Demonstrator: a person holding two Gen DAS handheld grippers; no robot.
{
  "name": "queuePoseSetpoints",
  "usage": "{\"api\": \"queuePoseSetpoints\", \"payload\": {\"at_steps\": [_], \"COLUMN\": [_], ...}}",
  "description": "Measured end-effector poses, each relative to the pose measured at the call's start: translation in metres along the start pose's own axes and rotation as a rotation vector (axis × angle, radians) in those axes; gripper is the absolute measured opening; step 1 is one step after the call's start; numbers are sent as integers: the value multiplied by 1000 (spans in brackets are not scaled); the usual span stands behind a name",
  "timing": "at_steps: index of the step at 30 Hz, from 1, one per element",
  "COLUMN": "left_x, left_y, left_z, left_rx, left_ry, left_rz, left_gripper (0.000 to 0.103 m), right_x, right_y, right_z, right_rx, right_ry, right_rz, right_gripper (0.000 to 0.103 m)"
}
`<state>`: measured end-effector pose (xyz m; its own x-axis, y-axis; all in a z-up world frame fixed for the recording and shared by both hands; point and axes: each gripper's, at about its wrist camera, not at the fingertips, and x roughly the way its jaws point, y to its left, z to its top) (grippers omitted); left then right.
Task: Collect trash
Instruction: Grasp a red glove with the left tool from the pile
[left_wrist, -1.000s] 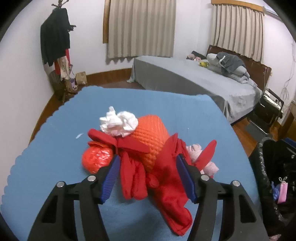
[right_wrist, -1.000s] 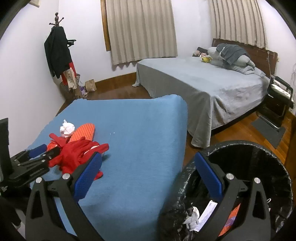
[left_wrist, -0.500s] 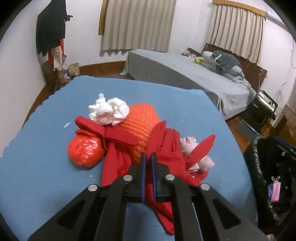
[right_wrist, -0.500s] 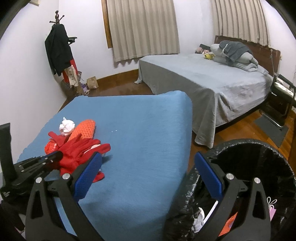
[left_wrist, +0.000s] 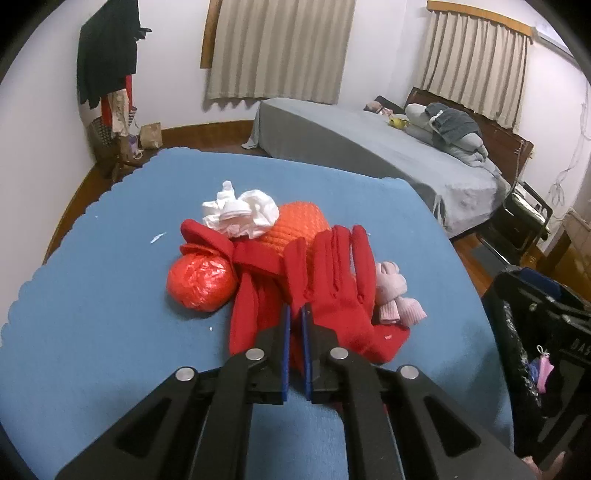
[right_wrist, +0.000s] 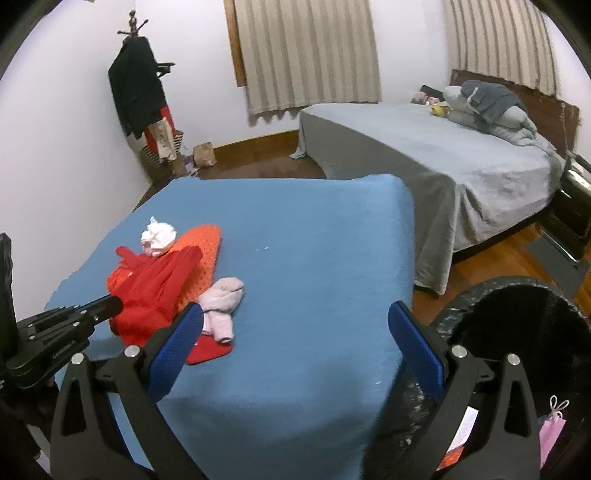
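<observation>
A pile lies on the blue table (left_wrist: 110, 295): a red glove (left_wrist: 336, 280), more red cloth (left_wrist: 247, 314), a crumpled red plastic ball (left_wrist: 201, 282), an orange mesh pad (left_wrist: 299, 225), a white tissue wad (left_wrist: 240, 212) and a pink sock (left_wrist: 393, 295). My left gripper (left_wrist: 295, 317) is shut on the red glove and lifts its near part off the pile; it also shows in the right wrist view (right_wrist: 110, 304). My right gripper (right_wrist: 295, 332) is open and empty over the table's near right corner, beside the black-lined trash bin (right_wrist: 517, 306).
The trash bin (left_wrist: 535, 332) stands right of the table and holds paper and a pink item (right_wrist: 550, 432). A grey bed (right_wrist: 424, 155) lies behind. A coat rack (right_wrist: 140, 92) stands at the back left wall.
My left gripper closed on the red glove and raised it, so the glove's fingers now stand up. The pink sock is more exposed. My right gripper shifted left towards the table.
</observation>
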<state>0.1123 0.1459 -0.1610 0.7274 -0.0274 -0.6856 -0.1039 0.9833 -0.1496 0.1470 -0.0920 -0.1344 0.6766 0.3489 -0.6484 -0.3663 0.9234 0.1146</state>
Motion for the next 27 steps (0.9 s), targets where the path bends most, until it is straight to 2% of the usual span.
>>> {"api": "queuePoseSetpoints", "payload": {"at_steps": [1,3,8,15,21,23,27], "left_x": [-1,-3,-13,-20,-23,-23,-23], "left_y": [1,4,22,55,75,81,87], "left_z": [0,0,-1,-1,-2,-4,-7], "left_rx": [-1,-7,-14,-39,-53,-61,-69], "left_ry": [-1,-6,-45,-82,-93,-92,-86], "left_rz": [4,17,78,167,198,203,203], "left_gripper": [9,24,30,31,31,31,31], "right_x": [1,4,10,24,42,47,60], "right_y": [3,10,32,72,99,103,109], "right_z": [-1,-3,-3,-6,-12,-14,-21], "right_rx": [-3,-12,-41,-91,-128,-138,-162], "right_ry": [3,10,15,11,38,57,114], "right_rz": [7,24,66,141,164,166,173], "right_gripper": [97,97,97,97,97,91,68]}}
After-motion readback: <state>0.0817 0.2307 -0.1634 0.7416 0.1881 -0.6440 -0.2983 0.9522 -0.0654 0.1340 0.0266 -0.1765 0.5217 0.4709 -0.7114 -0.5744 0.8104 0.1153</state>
